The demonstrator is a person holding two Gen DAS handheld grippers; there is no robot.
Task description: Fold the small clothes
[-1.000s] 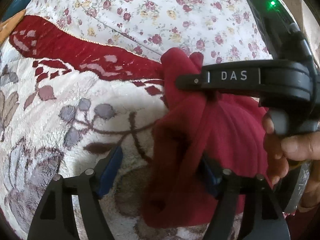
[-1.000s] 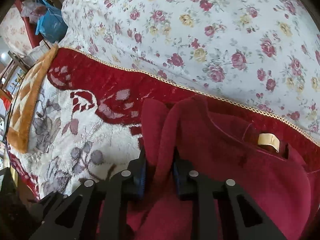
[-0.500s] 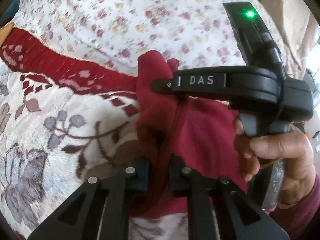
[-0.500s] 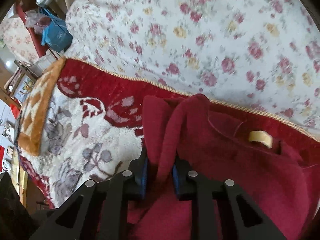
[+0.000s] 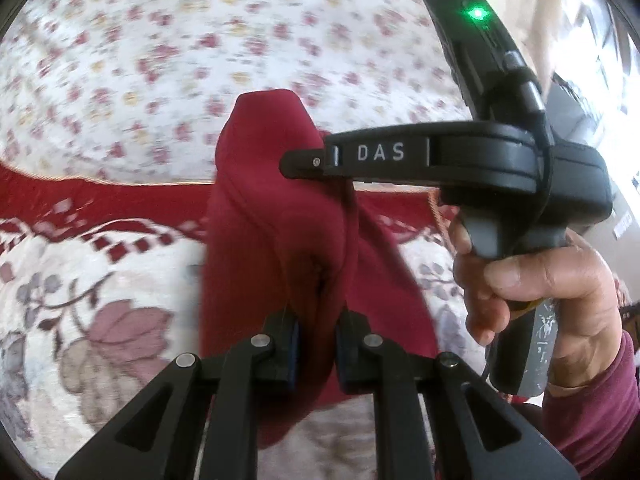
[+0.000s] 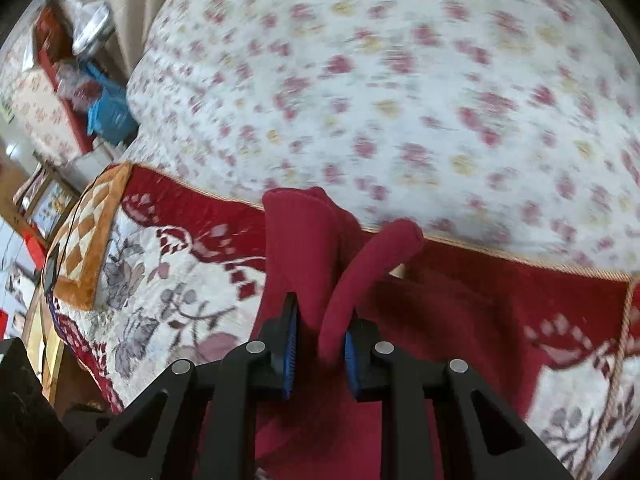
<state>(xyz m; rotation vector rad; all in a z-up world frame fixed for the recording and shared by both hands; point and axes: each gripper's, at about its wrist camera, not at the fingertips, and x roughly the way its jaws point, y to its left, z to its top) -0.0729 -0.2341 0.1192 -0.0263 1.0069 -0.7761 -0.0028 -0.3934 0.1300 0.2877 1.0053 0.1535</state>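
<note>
Both tongs are clamped on one dark red garment (image 5: 276,240): the left tongs (image 5: 316,344) pinch a fold near its edge, the right tongs (image 6: 320,348) grip another bunched fold, holding it above a patterned blanket (image 6: 168,304) beside a floral bedsheet (image 6: 400,80).

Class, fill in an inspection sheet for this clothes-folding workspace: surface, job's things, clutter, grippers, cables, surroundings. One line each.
Surface: patterned blanket against a floral bedspread.
Job's things: one red garment, lifted and bunched.
Clutter: nothing seen on the blanket.
Grippers: left gripper and right gripper both shut on the garment; a hand holds the right one.
Cables: nothing seen for certain.
Surroundings: blue bag and piled items beside the bed.
</note>
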